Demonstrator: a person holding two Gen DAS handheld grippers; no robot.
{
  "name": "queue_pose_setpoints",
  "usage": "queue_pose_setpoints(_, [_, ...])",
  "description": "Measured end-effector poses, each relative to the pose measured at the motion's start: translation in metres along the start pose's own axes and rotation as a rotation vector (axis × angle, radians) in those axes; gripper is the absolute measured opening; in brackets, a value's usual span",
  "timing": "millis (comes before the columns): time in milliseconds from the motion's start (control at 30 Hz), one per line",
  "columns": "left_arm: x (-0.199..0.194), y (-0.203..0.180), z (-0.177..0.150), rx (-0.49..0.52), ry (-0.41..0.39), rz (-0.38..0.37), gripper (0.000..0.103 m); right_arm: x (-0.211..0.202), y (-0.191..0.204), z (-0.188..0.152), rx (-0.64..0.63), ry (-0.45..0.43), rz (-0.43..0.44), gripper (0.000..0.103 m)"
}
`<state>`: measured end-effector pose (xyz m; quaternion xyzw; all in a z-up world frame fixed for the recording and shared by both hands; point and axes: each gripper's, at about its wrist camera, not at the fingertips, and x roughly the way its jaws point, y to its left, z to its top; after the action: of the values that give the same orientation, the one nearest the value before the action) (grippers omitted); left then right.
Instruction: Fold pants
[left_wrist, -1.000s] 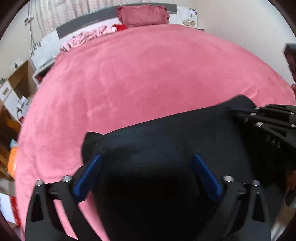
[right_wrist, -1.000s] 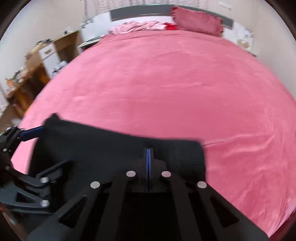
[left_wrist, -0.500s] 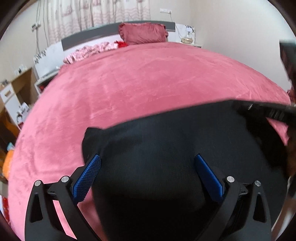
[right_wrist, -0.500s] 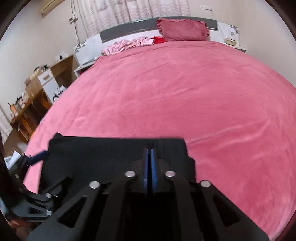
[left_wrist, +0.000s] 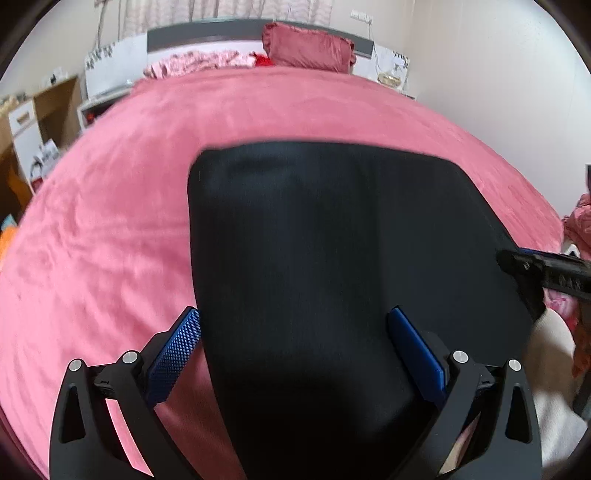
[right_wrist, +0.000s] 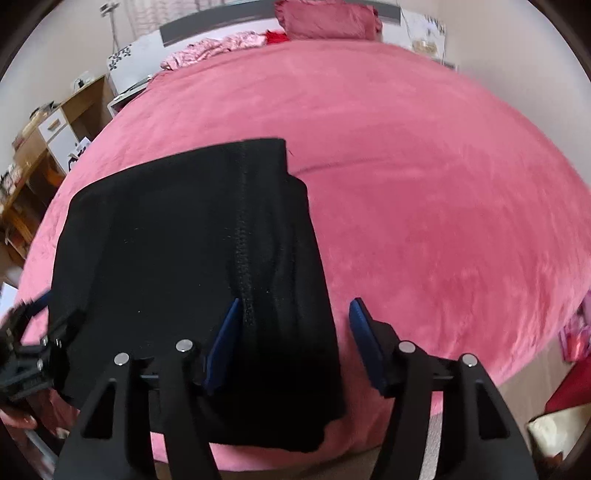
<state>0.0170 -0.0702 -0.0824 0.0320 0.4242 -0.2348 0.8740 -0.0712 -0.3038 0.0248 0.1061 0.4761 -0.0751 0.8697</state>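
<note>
The black pants (left_wrist: 332, 258) lie folded flat on the pink bed (left_wrist: 110, 221), near its front edge; they also show in the right wrist view (right_wrist: 177, 258). My left gripper (left_wrist: 293, 343) is open, its blue pads on either side of the cloth's near end. My right gripper (right_wrist: 293, 332) is open over the pants' right edge, its left pad (right_wrist: 223, 343) above the cloth, its right pad over the bedspread. The right gripper's tip shows in the left wrist view (left_wrist: 543, 269), and the left gripper shows in the right wrist view (right_wrist: 33, 350).
A pink pillow (left_wrist: 308, 48) and crumpled pink clothes (left_wrist: 199, 62) lie at the headboard. Wooden shelves and a white drawer unit (right_wrist: 44, 140) stand left of the bed. A nightstand (left_wrist: 391, 74) stands at the far right. The floor (right_wrist: 535, 387) lies beyond the bed's front right edge.
My right gripper was shut on the pants' edge and has opened. The pants have been laid forward onto the bed, now reaching farther up it. My left gripper stayed open.
</note>
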Motion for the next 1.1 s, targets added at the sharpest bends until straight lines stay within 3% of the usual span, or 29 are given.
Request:
queue_pose_setpoints(200, [-0.001,0.015,-0.008,-0.087,0.076,-0.117,0.1,0.002,-0.016,-0.003,0.087,0.022,0.07,0.069])
queue_pose_setpoints(367, [-0.01,0.033,-0.01,-0.194,0.067,-0.23,0.1,-0.012,-0.005,-0.004,0.034,-0.023,0.071,0.071])
queue_pose_setpoints(600, [-0.02,0.05,-0.005,-0.246,0.003,-0.249,0.1,-0.011,0.018,-0.009,-0.084,-0.019,0.056,0.081])
queue_pose_setpoints(1100, [-0.003,0.047,-0.01,-0.26,0.096,-0.413,0.1,0.004,0.013,-0.002,-0.048,0.012,0.069,0.091])
